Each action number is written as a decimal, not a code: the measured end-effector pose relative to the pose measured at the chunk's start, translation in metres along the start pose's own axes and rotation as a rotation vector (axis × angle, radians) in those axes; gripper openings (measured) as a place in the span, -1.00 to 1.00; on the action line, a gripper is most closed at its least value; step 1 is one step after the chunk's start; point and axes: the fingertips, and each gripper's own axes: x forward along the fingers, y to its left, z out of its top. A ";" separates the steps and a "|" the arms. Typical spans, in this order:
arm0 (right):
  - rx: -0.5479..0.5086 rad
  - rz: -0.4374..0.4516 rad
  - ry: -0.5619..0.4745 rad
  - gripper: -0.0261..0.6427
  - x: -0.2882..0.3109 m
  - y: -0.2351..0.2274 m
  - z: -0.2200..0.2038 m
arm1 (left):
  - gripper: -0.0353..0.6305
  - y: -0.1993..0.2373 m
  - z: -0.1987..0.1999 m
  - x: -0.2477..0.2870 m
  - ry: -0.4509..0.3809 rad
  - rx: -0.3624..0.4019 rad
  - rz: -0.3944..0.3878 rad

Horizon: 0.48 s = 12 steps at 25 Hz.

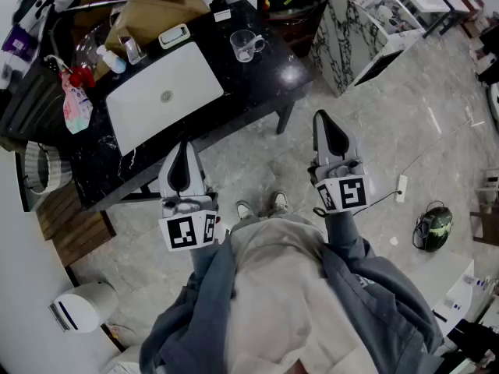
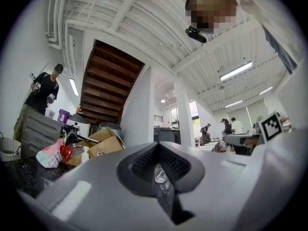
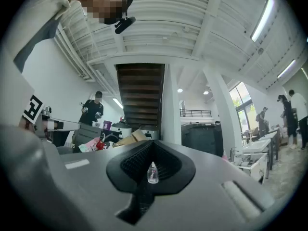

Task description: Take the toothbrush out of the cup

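Left gripper: clenched on nothing, jaws pressed together in its own view; I hold it low against my body, above the floor.
Right gripper: likewise closed and empty, level with the other and well apart from the table.
Cup: the clear glass cup with a handle stands upright near the far right corner of the black marble-look table.
Toothbrush: I can't make one out, in the cup or beside it; it's too small to tell at this distance.
Step in hand: the scene fits both an approach with the brush still in the cup and a stand-off with it already out.
Next move: I judge only that any grasp would need one pair of jaws released first.
Edges: the white rectangular basin lies left of the cup; the table's near edge runs between me and it.
Open room: the pale tiled floor is clear to my right.
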 end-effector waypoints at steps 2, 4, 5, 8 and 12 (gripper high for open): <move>-0.001 -0.004 0.000 -0.91 -0.001 0.000 0.000 | -0.71 0.000 0.001 0.000 -0.003 0.000 -0.002; -0.003 -0.005 0.001 -0.91 -0.001 0.001 0.000 | -0.71 0.000 0.002 0.000 -0.005 0.002 -0.004; -0.004 -0.005 0.001 -0.91 -0.001 0.001 0.000 | -0.71 0.000 0.002 0.000 -0.005 0.003 -0.004; -0.006 -0.003 -0.006 -0.91 -0.002 0.001 0.001 | -0.71 -0.001 0.002 -0.001 -0.007 0.005 -0.003; 0.020 -0.006 -0.030 -0.91 -0.004 -0.001 0.005 | -0.71 -0.003 0.002 0.000 -0.006 0.006 -0.005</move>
